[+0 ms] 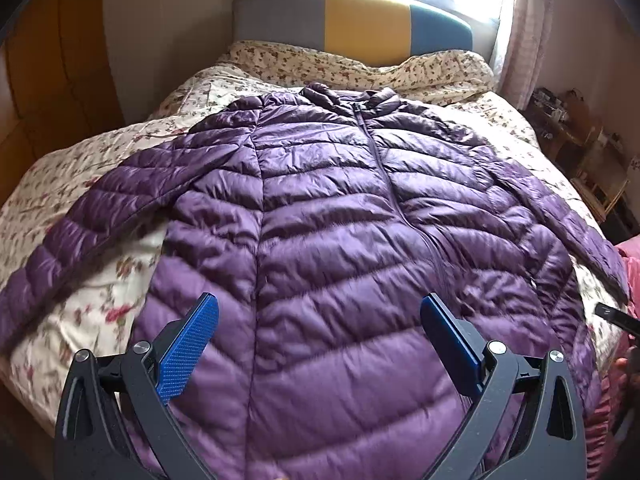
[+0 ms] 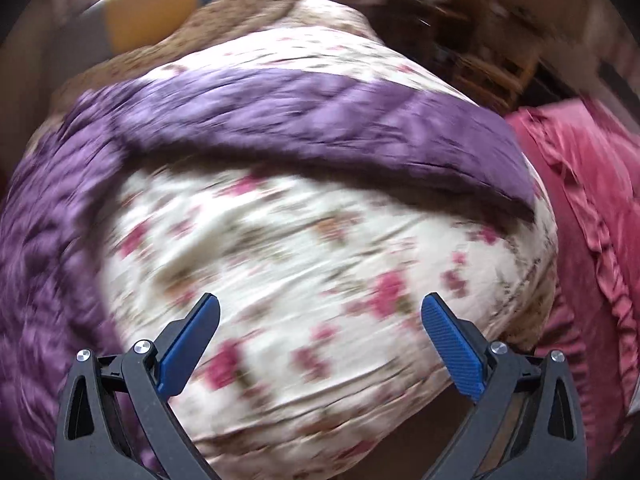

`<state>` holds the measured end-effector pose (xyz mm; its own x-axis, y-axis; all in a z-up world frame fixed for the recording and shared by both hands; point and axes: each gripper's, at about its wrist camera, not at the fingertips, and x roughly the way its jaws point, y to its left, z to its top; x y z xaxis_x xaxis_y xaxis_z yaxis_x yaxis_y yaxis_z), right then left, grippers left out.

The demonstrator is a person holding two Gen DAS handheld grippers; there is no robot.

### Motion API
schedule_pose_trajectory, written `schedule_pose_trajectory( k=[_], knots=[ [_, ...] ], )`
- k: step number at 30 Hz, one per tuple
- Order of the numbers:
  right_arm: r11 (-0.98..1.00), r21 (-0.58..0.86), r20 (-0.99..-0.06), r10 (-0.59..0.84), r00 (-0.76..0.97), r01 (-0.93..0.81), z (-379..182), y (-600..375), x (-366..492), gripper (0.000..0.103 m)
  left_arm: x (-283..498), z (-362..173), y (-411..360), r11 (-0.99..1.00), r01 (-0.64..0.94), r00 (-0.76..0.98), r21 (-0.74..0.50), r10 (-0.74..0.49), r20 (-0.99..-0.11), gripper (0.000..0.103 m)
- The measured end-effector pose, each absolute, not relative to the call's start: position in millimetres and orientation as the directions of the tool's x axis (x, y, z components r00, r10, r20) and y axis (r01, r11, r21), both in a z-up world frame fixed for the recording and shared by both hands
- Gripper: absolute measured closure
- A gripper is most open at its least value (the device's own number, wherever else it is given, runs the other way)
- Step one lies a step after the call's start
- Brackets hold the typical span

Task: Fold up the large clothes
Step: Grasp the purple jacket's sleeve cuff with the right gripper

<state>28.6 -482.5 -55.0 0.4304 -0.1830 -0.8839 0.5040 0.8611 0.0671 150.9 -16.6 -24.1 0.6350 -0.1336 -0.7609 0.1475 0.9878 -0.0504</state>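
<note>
From the left wrist, a purple puffer jacket (image 1: 320,208) lies spread flat, front up and zipped, on the floral bedspread (image 1: 80,184), its collar toward the headboard (image 1: 360,24) and both sleeves angled out to the bed's side edges. The left gripper (image 1: 319,308) hangs over the jacket's hem at the foot of the bed, its blue fingers wide apart and empty.

The right wrist view is blurred. The right gripper (image 2: 320,308), fingers apart and empty, is above bare bedspread near the bed's right edge, with one jacket sleeve (image 2: 320,128) crossing beyond it. Pink fabric (image 2: 580,168) lies past that edge.
</note>
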Motion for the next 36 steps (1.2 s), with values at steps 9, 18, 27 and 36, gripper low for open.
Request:
schedule_pose_trajectory(
  k=[9,18,27,36],
  knots=[
    [0.694,0.205,-0.87,-0.193,0.453,0.69,-56,-570,8,0.005,207,-35,-20,0.989,0.136,0.622,-0.055,-0.128,-0.772,0.003],
    [0.514,0.323,-0.868,-0.174,0.465,0.795,-59,-637,2,0.01,260,-47,-26,0.987,0.121,0.591,-0.107,-0.158,-0.791,0.003],
    [0.482,0.357,-0.862,-0.158,0.481,0.8,-55,-676,15,0.043,290,-61,-30,0.986,0.113,0.564,-0.123,-0.165,-0.809,0.003],
    [0.532,0.33,-0.876,-0.135,0.463,0.78,-56,-678,35,0.076,308,-70,-30,0.981,0.111,0.544,-0.16,-0.195,-0.816,0.003]
  ],
)
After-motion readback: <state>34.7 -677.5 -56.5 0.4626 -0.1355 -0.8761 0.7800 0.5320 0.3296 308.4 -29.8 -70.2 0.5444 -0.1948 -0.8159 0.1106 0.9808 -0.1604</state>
